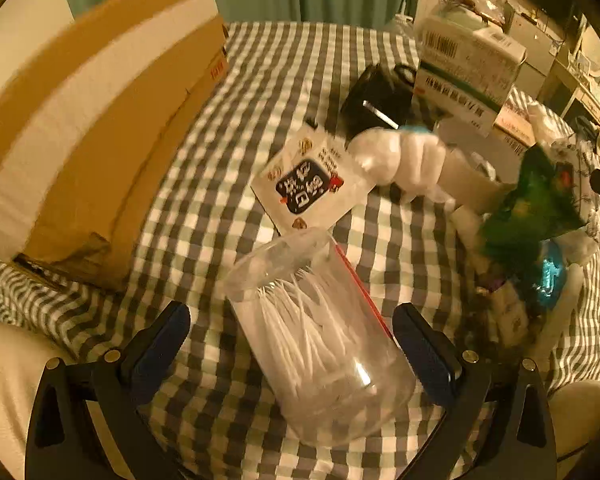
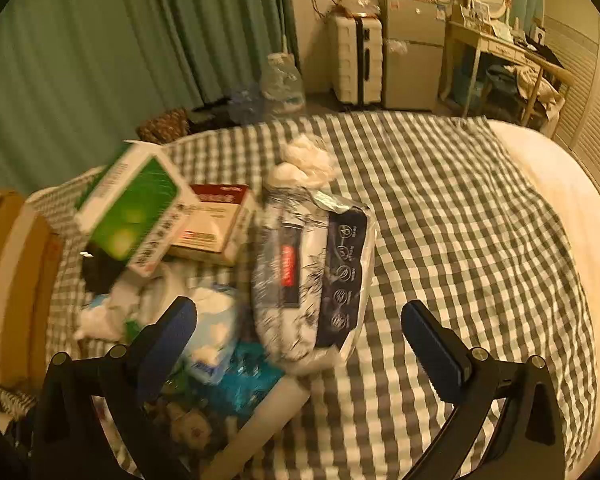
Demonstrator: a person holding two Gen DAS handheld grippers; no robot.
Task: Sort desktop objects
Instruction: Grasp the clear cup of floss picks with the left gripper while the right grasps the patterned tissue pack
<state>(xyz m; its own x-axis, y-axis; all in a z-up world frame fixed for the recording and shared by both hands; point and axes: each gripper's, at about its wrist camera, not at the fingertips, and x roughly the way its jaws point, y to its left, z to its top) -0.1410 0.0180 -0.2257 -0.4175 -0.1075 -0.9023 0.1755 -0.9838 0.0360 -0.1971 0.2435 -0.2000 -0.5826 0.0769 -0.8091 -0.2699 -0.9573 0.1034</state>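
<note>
A clear plastic jar (image 1: pixel 320 340) of white cotton swabs lies tilted on the checked bedcover; a black-and-white printed pouch (image 2: pixel 312 280) lies beside piled boxes.

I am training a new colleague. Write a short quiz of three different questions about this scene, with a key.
1. True or false: the left claw is shut on the clear jar.
2. What fills the clear jar?
A. coins
B. thin white sticks
C. water
3. Fill in: the right claw hangs open above a white and dark ____ on the checked cloth.

Key: 1 false, its pads stand apart from the jar; 2 B; 3 packet.
</note>
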